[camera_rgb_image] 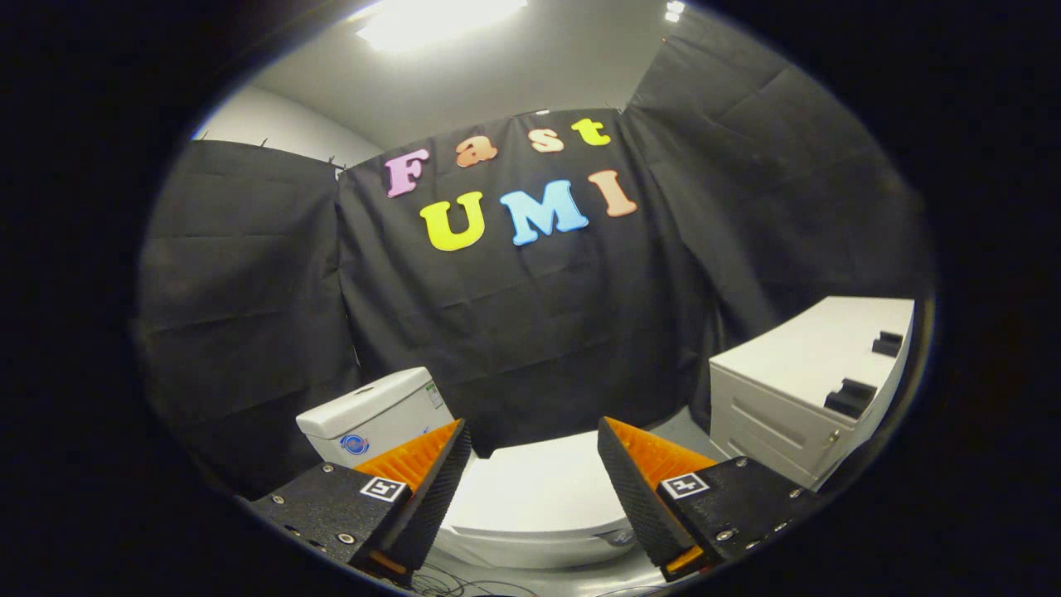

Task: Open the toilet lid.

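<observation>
Black cloth behind; fingers (530,435) spread apart (gripping nothing) above closed toilet lid (539,493).

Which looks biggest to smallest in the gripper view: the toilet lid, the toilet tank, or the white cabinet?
1. White cabinet
2. Toilet lid, partly behind the open tool
3. Toilet tank, partly hidden by one finger

Cabinet and lid look close in size, and nearness to the camera skews it, so that order is unsure.
</observation>
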{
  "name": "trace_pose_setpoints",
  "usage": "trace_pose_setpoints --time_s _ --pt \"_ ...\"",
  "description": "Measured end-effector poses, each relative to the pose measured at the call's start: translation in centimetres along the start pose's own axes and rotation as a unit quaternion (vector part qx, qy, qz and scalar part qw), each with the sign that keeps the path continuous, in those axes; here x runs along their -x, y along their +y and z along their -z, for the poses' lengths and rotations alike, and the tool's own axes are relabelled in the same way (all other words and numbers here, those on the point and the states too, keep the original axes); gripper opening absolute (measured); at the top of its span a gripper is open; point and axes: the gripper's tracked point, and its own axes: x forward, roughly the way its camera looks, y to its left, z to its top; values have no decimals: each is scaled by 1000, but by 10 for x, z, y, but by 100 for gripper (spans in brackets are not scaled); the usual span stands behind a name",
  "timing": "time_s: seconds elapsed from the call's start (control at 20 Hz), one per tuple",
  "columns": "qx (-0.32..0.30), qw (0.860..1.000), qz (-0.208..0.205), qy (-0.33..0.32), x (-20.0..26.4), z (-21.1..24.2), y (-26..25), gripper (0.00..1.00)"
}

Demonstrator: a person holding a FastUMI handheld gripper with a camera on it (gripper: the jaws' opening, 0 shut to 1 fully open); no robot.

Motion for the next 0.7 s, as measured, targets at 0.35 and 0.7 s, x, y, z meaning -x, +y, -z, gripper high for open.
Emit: trace_pose_setpoints --time_s 0.35,0.7 --pt "-131 988 22 78 -20 95 -37 96" --pt "-246 960 65 120 -29 159 -70 95"
